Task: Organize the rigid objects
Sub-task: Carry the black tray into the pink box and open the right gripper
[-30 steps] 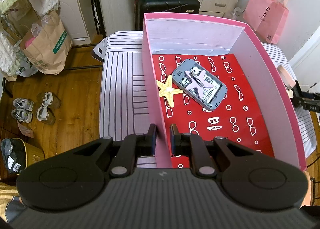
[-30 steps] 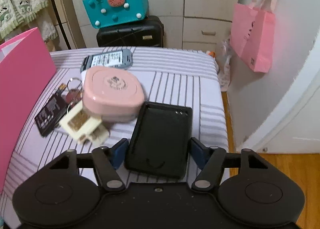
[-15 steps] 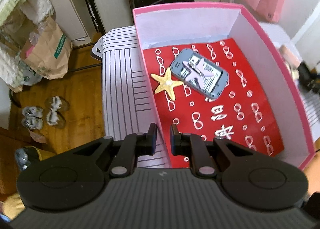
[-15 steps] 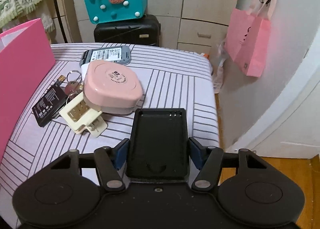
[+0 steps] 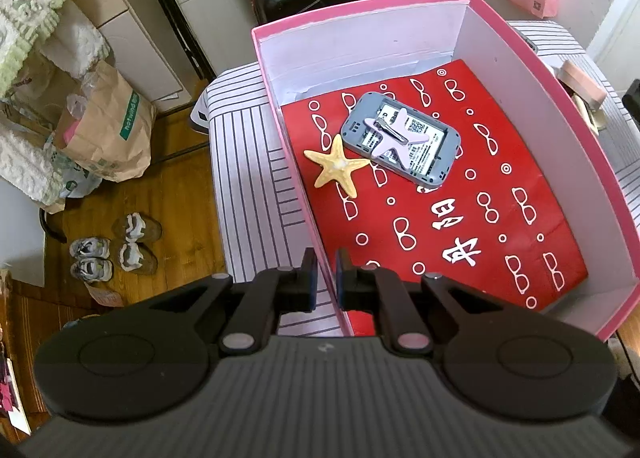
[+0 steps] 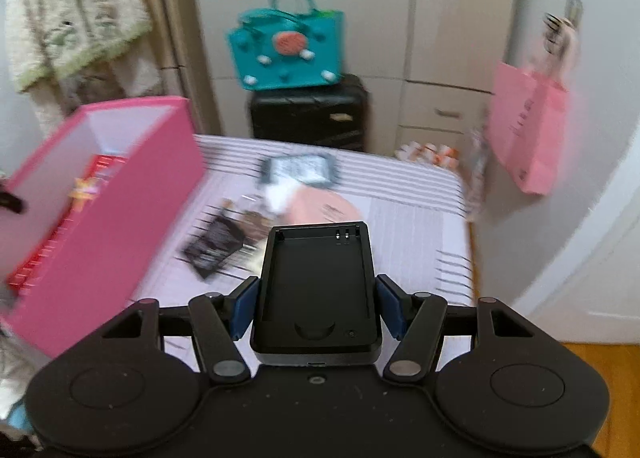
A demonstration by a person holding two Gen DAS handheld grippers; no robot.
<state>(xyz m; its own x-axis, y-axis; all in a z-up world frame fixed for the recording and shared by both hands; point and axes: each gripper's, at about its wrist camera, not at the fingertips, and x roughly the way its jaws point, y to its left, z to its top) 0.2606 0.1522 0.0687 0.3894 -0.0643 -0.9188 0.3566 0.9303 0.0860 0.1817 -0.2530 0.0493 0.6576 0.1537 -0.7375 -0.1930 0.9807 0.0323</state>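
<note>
My left gripper (image 5: 325,278) is shut on the near left wall of the pink box (image 5: 304,186), which stands tilted on the striped table. On the box's red patterned floor lie a yellow starfish (image 5: 338,168) and a grey device (image 5: 402,140) with a lilac star clip (image 5: 396,132) on top. My right gripper (image 6: 318,304) is shut on a black charger cradle (image 6: 318,282), held above the table. In the blurred right wrist view the pink box (image 6: 116,218) stands at the left.
On the striped table (image 6: 416,218) lie a pink round case (image 6: 324,210), a grey device (image 6: 298,170), a black battery (image 6: 214,246) and keys. A black suitcase (image 6: 308,114) with a teal bag (image 6: 286,52) stands behind. A pink paper bag (image 6: 528,126) hangs at right.
The right gripper has lifted the black cradle off the table and swung left, bringing the pink box into its view. The left gripper has rolled and tilted the box.
</note>
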